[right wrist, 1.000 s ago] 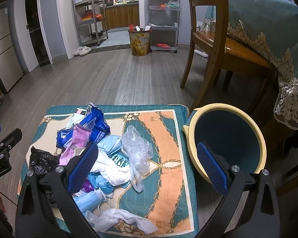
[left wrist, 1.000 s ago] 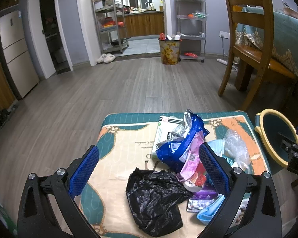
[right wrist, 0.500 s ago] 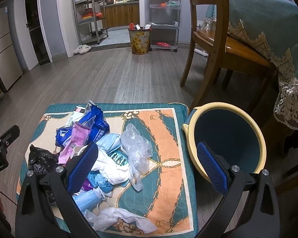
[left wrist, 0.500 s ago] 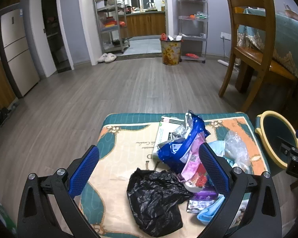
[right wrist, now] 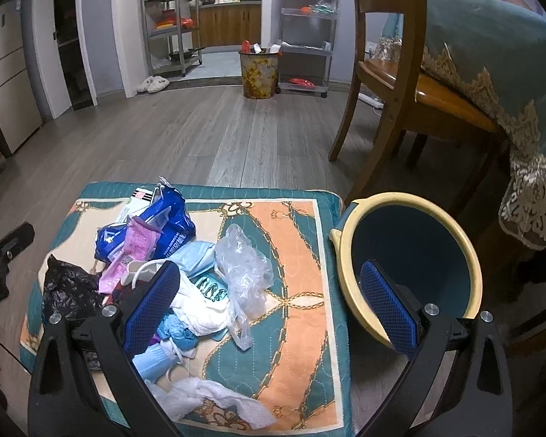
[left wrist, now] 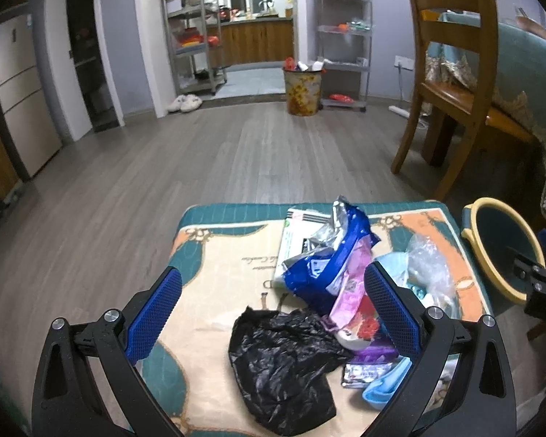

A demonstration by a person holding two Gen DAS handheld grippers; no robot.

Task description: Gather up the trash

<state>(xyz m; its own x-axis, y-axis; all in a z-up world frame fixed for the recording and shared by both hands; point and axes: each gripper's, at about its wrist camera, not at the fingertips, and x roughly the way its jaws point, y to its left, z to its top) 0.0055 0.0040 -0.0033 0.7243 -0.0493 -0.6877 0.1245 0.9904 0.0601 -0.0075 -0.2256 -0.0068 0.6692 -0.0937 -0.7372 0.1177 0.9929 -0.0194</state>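
Nearest the cameras, both tools hover over the near edge of the low table (right wrist: 309, 240) with its teal and orange quilted cover. The left gripper (left wrist: 273, 309) has its jaws spread wide with nothing between them; so does the right gripper (right wrist: 269, 306), jaws wide apart and holding nothing.

By the look of it the task has hardly begun: all the trash visible lies on the table and none shows in the bin. Close to the near edge lie a crumpled white tissue (right wrist: 218, 400) and a pale blue mask (right wrist: 153, 360). Just beyond, at the left side, sits the black plastic bag (left wrist: 284, 353), touching the pile. Toward the middle are a pink wrapper (left wrist: 349, 291), a clear plastic bag (right wrist: 244, 266) and white crumpled paper (right wrist: 200, 313). Farthest back, near the far edge, a blue foil packet (left wrist: 331, 258) rests on a white printed package (left wrist: 295, 233).

The blue bin (right wrist: 415, 255) with a yellowish rim stands just beside the table's right edge; the inside that shows looks empty. Far across the wooden floor, a patterned waste basket (right wrist: 257, 73) already holds rubbish.
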